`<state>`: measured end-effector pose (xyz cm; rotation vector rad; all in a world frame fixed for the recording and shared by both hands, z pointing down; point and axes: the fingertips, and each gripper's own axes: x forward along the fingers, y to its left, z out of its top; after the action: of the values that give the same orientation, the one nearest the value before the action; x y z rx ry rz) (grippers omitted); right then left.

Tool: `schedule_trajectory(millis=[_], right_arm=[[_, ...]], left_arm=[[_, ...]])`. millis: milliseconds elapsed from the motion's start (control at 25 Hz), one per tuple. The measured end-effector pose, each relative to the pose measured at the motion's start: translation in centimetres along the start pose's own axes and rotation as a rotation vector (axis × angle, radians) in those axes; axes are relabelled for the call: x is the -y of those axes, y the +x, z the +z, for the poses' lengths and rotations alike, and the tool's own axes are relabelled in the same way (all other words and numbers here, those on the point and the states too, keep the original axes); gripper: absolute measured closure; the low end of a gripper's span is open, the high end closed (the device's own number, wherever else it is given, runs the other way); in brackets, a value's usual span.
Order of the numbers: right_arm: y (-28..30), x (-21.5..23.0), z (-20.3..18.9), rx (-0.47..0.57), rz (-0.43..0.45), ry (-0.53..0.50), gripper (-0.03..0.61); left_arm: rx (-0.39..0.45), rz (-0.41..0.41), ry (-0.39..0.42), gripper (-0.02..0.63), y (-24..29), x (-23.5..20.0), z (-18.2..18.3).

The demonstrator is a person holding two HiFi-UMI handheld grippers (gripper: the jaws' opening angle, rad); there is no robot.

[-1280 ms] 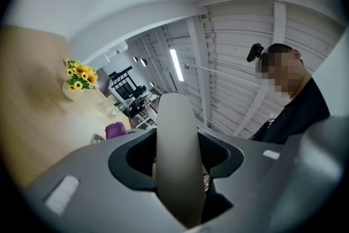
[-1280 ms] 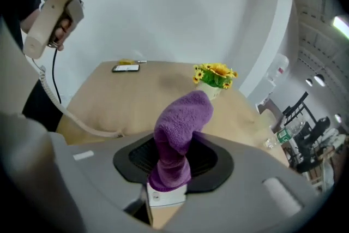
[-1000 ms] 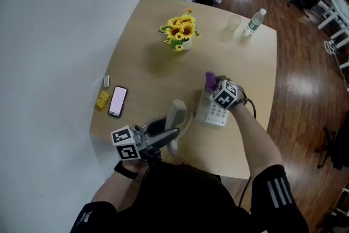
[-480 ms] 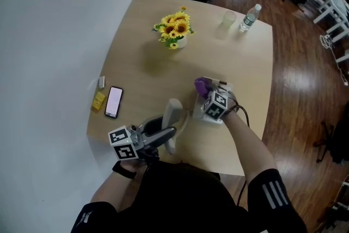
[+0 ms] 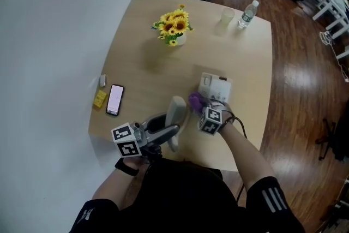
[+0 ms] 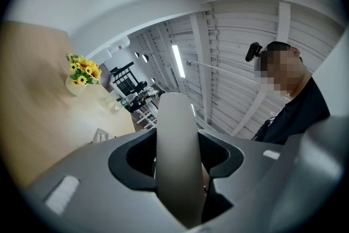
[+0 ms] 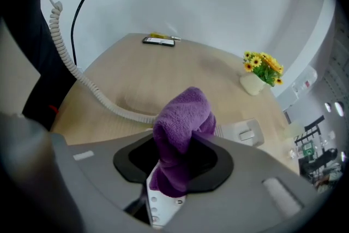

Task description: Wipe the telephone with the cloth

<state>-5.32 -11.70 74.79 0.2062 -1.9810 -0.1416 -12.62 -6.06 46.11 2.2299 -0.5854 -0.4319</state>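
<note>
Presently, the handset (image 6: 175, 133) is clamped upright in the left gripper (image 6: 177, 172), off the table (image 5: 142, 63). The purple cloth (image 7: 182, 123) is pinched in the right gripper (image 7: 174, 172), and the telephone base (image 5: 215, 85) is found just beyond.

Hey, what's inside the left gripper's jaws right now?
The telephone's pale handset sits between the left gripper's jaws, which are clamped on it. The gripper body covers its lower end in the left gripper view, so where the coiled cord joins it can't be seen there.

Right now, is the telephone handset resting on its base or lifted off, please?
Lifted off: the left gripper is shut on the handset, apart from the telephone base on the table.
</note>
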Motion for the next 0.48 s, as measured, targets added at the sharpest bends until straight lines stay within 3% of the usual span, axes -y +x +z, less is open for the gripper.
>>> schedule_trajectory(millis=[280,480], right_arm=[[0.1,-4.4,-0.4,-0.009,0.063,0.026,0.442],[-0.8,-5.5,0.0,0.038,0.151,0.211,0.443]], left_arm=[[-0.003,-0.002,0.004,0.397,0.1,0.7,-0.4],[-0.001,0.003,0.006,0.397,0.1,0.9,-0.5]])
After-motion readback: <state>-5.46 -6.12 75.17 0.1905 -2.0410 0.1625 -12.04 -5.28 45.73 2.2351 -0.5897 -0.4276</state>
